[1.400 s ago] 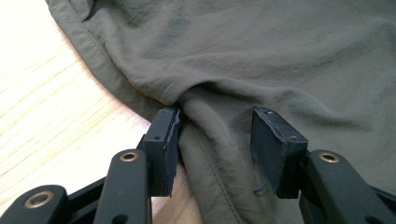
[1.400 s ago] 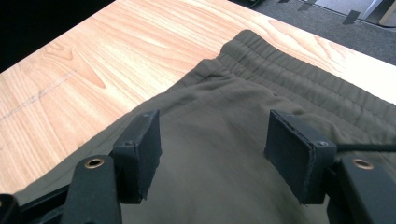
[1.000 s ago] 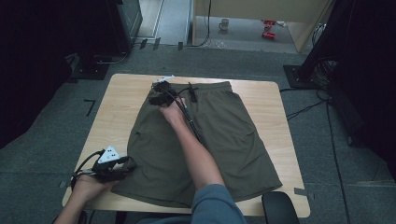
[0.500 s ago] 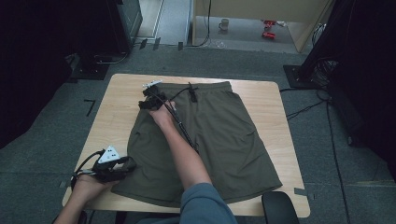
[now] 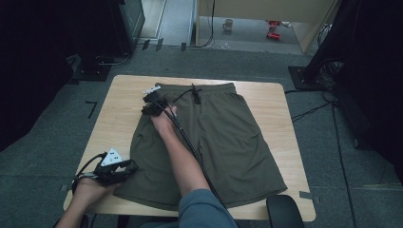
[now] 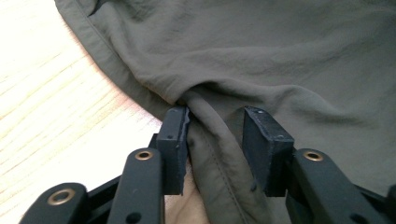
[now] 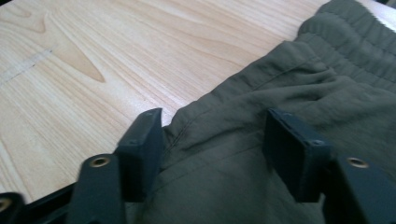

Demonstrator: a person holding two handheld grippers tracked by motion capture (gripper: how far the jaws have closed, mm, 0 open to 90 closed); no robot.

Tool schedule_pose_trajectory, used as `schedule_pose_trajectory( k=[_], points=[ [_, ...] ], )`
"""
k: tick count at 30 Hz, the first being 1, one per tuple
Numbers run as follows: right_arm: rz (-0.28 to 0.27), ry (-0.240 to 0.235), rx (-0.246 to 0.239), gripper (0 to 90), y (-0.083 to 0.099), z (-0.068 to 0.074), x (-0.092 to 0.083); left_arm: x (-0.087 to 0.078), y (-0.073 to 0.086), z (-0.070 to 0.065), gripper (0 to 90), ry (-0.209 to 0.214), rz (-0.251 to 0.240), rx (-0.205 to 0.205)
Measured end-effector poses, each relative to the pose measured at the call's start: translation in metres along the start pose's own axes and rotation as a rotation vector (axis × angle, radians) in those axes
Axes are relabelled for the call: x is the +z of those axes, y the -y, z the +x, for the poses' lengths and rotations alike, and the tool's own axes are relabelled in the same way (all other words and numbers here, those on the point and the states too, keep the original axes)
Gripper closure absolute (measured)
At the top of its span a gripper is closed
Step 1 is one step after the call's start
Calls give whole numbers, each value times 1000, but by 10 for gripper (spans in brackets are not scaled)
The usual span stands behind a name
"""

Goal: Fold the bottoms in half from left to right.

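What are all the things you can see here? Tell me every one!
shorts: one, olive green, spread flat on the table, waistband at the far side
drawstring: one, black, at the middle of the waistband
table: one, light wood, in the middle of the grey floor
mug: one, pale, on the floor far behind the table
red things: a few, red, on the floor near the mug; too small to tell what they are
cables: several, black, on the floor right of the table
left gripper: one, black, jaws apart around the near left hem of the shorts
right gripper: one, black, jaws apart over the shorts' left edge just below the waistband
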State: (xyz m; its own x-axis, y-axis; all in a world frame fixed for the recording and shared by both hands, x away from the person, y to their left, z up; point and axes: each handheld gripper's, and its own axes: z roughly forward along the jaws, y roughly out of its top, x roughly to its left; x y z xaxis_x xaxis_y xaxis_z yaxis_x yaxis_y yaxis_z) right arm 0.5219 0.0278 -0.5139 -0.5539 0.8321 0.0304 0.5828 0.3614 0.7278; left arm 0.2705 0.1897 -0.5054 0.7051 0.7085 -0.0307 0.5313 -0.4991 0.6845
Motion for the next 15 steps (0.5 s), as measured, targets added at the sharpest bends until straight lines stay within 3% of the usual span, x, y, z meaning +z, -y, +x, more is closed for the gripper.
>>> schedule_pose_trajectory(
  k=[5,10,12,15],
  points=[
    [-43,15,22,562,7,0,-4,-1,-3,1,747,-6,23,-21],
    [-33,8,39,799,6,-1,-5,-1,-8,-2,880,-33,66,-26],
    [-17,-7,62,843,3,-2,-5,-3,-11,-2,895,-43,75,-37],
    [29,-41,81,865,-4,-3,-5,-14,-17,0,900,-3,-16,-49]
  ],
)
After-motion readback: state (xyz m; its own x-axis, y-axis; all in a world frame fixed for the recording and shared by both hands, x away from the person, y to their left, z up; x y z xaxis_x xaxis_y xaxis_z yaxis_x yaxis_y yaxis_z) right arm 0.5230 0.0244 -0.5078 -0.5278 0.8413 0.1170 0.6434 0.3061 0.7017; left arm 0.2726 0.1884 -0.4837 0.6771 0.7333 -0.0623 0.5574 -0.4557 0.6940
